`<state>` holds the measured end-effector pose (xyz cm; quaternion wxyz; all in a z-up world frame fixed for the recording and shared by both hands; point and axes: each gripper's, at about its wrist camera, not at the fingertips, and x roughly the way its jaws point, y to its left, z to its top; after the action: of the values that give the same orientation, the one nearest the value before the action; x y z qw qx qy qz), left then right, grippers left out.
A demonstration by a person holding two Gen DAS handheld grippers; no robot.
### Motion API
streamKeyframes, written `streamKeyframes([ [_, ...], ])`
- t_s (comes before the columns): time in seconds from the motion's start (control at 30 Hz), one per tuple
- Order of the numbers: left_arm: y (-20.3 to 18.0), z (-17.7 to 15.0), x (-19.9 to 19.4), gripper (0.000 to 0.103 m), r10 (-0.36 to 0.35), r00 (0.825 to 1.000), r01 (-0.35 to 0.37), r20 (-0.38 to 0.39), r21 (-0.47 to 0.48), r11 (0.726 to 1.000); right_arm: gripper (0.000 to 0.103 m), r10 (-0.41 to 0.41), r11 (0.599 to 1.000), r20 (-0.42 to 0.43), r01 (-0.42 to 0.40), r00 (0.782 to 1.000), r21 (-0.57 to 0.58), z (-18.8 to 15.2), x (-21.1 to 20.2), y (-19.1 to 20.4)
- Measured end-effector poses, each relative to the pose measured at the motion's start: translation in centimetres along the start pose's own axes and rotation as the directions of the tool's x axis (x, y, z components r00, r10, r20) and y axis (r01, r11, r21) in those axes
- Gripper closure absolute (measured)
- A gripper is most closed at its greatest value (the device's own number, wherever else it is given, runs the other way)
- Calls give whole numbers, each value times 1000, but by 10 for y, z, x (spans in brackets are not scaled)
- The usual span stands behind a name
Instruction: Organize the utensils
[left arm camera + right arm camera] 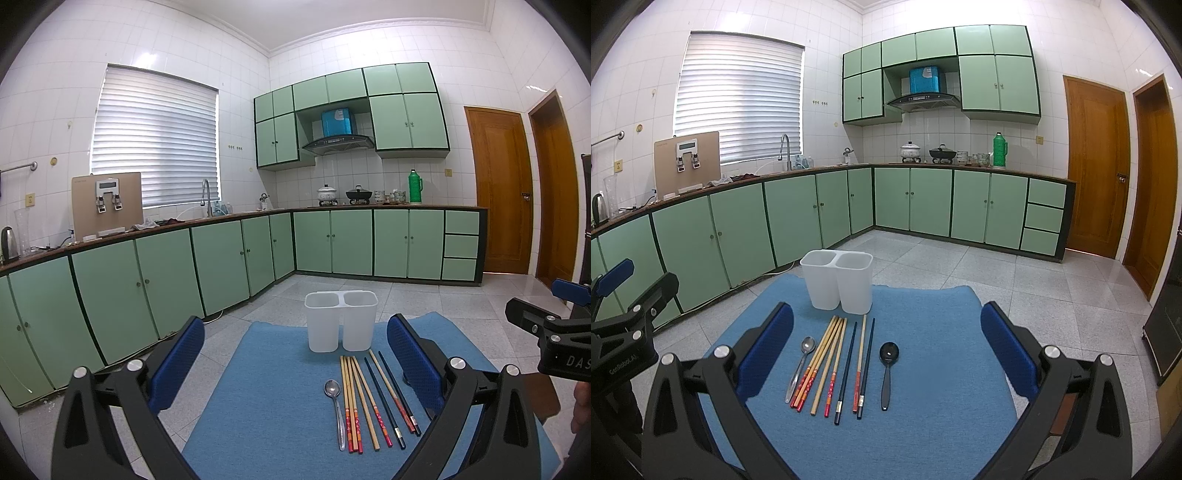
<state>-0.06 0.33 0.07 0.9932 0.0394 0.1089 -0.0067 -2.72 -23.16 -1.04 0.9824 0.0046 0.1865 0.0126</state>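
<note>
A blue mat carries the utensils. At its far edge stands a white two-compartment holder, both compartments empty. In front of it lie a metal spoon, several bamboo chopsticks with red ends, dark chopsticks and a black spoon. My left gripper hovers open above the mat's near left. My right gripper hovers open over the row of utensils. Neither holds anything.
The mat lies on a pale tiled floor. Green cabinets run along the left and back walls. Two wooden doors stand at the right. A dark box sits at the far right.
</note>
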Motion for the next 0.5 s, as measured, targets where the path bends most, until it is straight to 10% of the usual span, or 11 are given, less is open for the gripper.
streamKeyframes([
  [0.5,0,0,1,6,-1,1000,1,0,0,1000,5,0,1000,2,0,1000,1,-1,3,-4],
])
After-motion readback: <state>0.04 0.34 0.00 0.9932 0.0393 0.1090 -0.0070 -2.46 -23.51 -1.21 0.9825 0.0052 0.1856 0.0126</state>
